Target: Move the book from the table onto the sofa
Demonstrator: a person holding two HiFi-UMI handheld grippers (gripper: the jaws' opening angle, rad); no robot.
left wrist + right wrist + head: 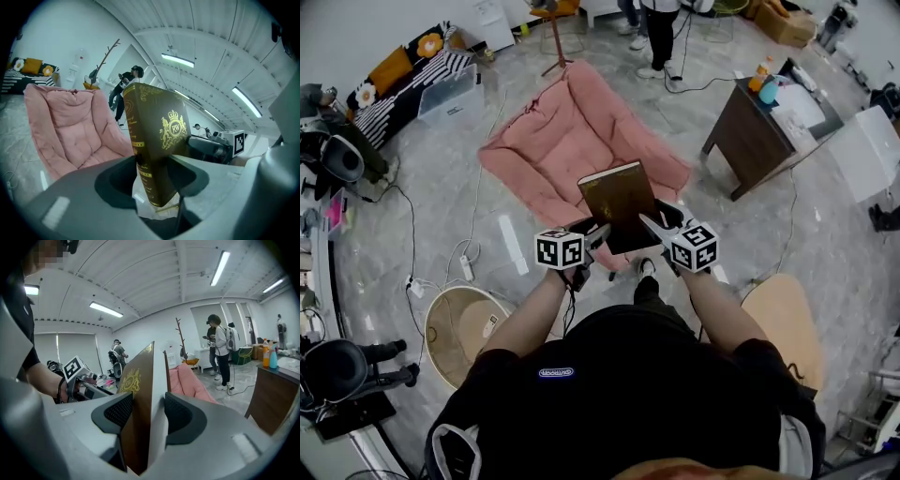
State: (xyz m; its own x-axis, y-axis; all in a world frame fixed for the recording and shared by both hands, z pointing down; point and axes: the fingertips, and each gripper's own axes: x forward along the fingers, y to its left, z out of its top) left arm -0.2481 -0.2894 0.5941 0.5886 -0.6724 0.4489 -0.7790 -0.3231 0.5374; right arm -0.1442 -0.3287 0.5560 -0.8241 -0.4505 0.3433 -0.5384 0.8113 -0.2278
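A dark brown book (pixel 619 202) with a gold crest is held in the air between both grippers, over the near edge of the pink sofa cushion (pixel 553 141) on the floor. My left gripper (pixel 595 231) is shut on the book's lower left corner by the spine (pixel 157 140). My right gripper (pixel 655 226) is shut on the book's right edge, with its jaws pressing the cover and the page block (pixel 140 399). The dark wooden table (pixel 750 141) stands to the right, behind the book. The sofa (pixel 65 131) fills the left of the left gripper view.
Two round wooden stools (pixel 459 323) (pixel 787 323) flank the person's legs. Cables and a power strip (pixel 467 267) lie on the marble floor at left. A person (pixel 661 33) stands beyond the sofa. Bottles (pixel 764 84) and papers sit on the table. A striped couch (pixel 403 80) is far left.
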